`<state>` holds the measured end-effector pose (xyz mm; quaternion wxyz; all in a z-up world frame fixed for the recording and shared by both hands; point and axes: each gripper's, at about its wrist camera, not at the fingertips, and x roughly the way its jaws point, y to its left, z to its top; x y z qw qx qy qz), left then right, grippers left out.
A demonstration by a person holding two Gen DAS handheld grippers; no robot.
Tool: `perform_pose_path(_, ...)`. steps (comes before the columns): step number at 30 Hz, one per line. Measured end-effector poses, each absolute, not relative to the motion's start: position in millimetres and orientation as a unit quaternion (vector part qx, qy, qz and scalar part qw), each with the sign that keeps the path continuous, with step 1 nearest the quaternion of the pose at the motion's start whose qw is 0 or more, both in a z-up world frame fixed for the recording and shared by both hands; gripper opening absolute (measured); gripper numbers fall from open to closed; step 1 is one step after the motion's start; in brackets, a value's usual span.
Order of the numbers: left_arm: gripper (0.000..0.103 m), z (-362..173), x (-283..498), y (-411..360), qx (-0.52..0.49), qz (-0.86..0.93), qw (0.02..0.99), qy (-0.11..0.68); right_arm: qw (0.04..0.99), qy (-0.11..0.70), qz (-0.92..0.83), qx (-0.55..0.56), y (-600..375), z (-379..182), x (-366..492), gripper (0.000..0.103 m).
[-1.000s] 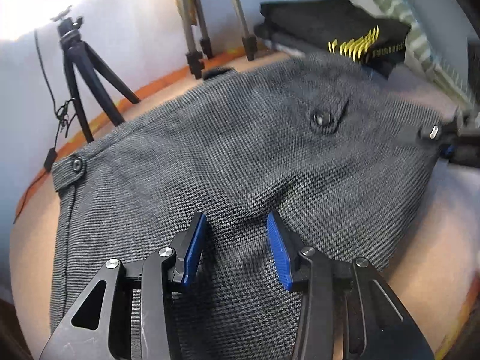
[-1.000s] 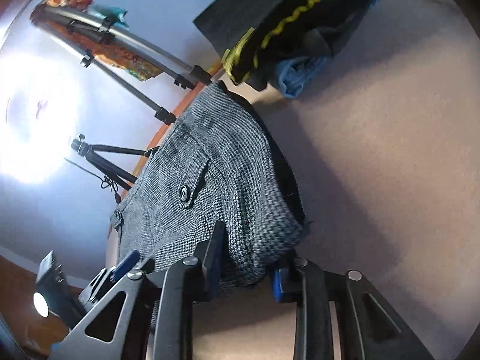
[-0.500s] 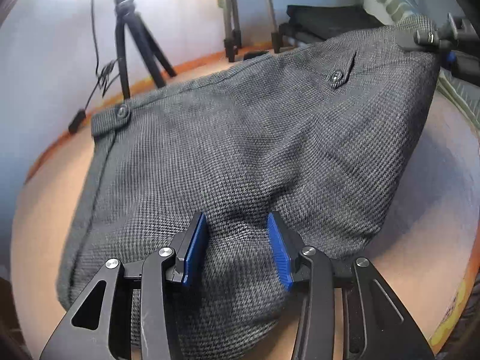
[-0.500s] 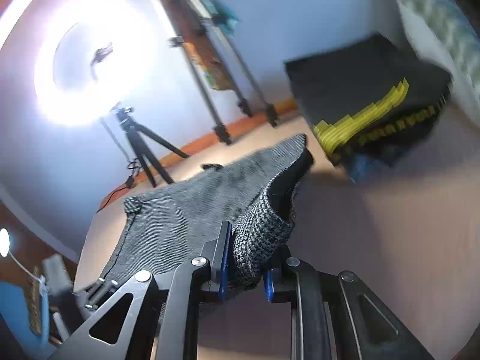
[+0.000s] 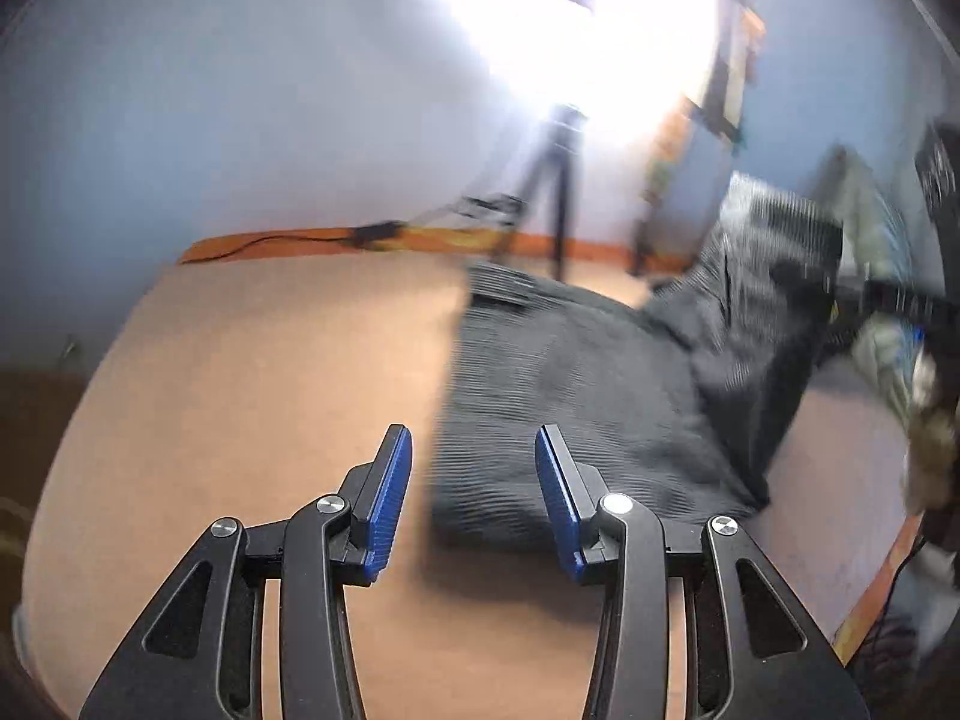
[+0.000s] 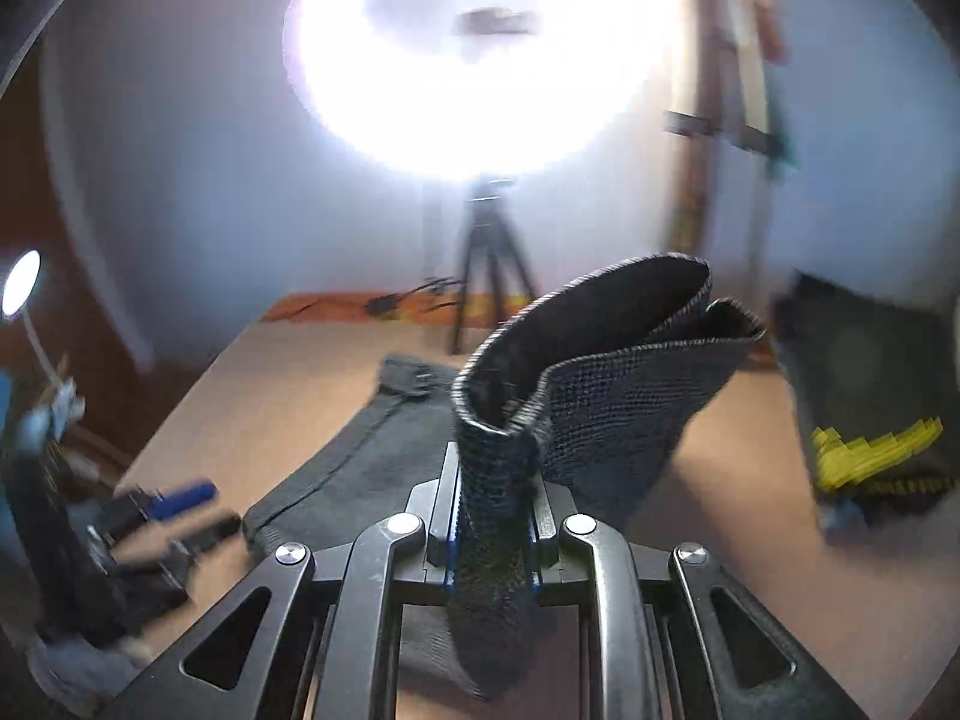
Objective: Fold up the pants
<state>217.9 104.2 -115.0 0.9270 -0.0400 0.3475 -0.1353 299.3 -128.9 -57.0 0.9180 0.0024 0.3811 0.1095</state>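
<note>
The grey woven pants (image 5: 570, 384) lie partly folded on the tan table (image 5: 270, 396). My left gripper (image 5: 474, 498) is open and empty, just off the near left edge of the cloth. My right gripper (image 6: 489, 522) is shut on a bunched edge of the pants (image 6: 606, 384) and holds it lifted, so the fabric stands up and shows its dark inside. In the left wrist view the lifted part (image 5: 768, 276) rises at the right. The left gripper (image 6: 162, 516) shows blurred at the lower left of the right wrist view.
A bright ring light on a tripod (image 6: 489, 276) stands behind the table. A folded black garment with yellow print (image 6: 870, 408) lies at the right. An orange strip (image 5: 336, 240) runs along the table's far edge, with a blue wall behind.
My left gripper has pulled back off the pants and swung left. My right gripper has lifted the held edge higher and carried it over toward the left.
</note>
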Motion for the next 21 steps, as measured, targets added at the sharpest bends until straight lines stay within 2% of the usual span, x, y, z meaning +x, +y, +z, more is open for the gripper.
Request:
perform_pose_path(9,0.042,-116,199,187,-0.079,-0.054,0.935,0.340,0.868,0.429,0.199,-0.151,21,-120,320,0.011)
perform_pose_path(13,0.042,-123,196,194,-0.076,-0.046,0.935,0.345,0.856,0.437,0.204,-0.187,48,-149,322,0.011)
perform_pose_path(17,0.042,-126,192,187,-0.080,-0.052,0.933,0.347,0.853,0.443,0.214,-0.175,47,-157,325,0.011)
perform_pose_path(18,0.042,-128,194,183,-0.080,-0.054,0.933,0.347,0.852,0.444,0.220,-0.170,46,-157,326,0.012)
perform_pose_path(21,0.042,-126,196,175,-0.085,-0.065,0.933,0.344,0.843,0.451,0.259,-0.138,31,-152,329,0.025)
